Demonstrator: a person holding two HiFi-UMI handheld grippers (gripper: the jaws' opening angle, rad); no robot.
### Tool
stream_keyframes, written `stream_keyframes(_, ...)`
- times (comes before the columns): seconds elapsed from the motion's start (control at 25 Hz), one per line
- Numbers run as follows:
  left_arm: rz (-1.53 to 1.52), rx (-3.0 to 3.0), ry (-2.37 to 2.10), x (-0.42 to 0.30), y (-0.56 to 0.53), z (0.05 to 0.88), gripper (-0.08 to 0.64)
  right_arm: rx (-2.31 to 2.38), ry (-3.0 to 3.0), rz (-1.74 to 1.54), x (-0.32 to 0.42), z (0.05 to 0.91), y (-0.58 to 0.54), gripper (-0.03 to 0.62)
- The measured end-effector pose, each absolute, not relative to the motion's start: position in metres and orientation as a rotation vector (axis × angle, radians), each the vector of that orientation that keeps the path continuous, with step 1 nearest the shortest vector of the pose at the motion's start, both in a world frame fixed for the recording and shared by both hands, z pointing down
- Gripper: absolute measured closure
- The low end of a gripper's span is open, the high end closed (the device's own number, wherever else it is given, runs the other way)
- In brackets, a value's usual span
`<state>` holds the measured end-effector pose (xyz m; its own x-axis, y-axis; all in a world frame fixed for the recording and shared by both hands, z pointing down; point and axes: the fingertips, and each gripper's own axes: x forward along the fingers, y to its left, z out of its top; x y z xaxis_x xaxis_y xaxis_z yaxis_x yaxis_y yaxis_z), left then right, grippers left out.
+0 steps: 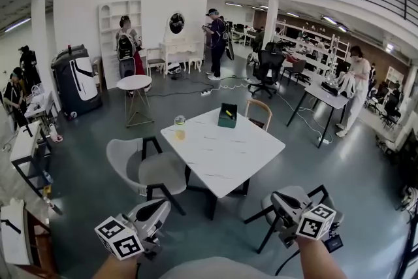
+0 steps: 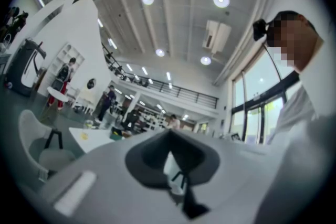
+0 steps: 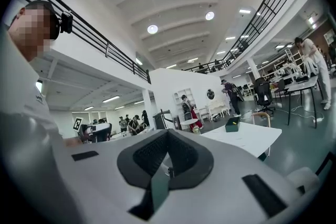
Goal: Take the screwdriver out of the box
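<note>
A: Jaws, quick.
B: Left gripper [image 1: 163, 206] has its jaws pressed together with nothing between, plain in its own view. Right gripper [image 1: 275, 196] is the same, closed and empty. In the head view both sit low, well apart from the table [image 1: 222, 163].
A: Screwdriver?
B: The screwdriver [image 1: 228, 114] is inside the dark green box [image 1: 227, 122] at the table's far corner. Only the head view shows its yellow bit. In the right gripper view the box is just a dark block on the white top. In the left gripper view it's tiny and I can't read the contents.
A: What do the gripper views add?
B: The person [image 3: 21, 113] in white, wearing the head camera [image 3: 65, 22]. The head view shows only forearms.
A: Counts?
B: Two grippers, one table, one box, one screwdriver. One glass jar [image 1: 179, 128] near the table's left edge. Three chairs around the table: left gray chair [image 1: 157, 173], right gray chair [image 1: 264, 215], wooden chair [image 1: 260, 108].
</note>
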<state>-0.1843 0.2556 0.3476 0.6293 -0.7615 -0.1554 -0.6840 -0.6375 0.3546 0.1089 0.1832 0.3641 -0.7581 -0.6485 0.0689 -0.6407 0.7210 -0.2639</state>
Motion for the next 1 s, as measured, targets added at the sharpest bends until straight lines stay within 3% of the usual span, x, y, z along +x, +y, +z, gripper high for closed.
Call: stream_keyframes(1.0,-0.388,2.6,-1.25,-0.01,0.207,0.335,0.555,-0.929,2.934,-0.371,0.254,0.361,0.121,0.584)
